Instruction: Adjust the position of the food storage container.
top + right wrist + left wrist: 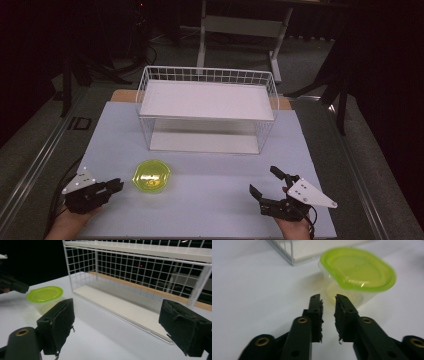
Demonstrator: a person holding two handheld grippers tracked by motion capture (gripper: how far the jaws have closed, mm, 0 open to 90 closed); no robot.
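Note:
A clear plastic container with a lime-green lid [151,176] stands on the white table board [215,205], near its front left. My left gripper [119,184] lies just left of it, pointing at it, jaws nearly together with nothing between them. In the left gripper view the fingertips [328,298] sit a short way before the container [358,270] without touching it. My right gripper [263,180] rests at the front right, open wide and empty. In the right gripper view its pads [117,305] frame the rack, with the container [45,293] and the left gripper [12,285] far to the left.
A white wire shelf rack [207,100] with two white shelves stands at the back middle of the board; its corner [287,250] is just behind the container. The board's edges drop to dark floor on both sides. A desk frame stands beyond.

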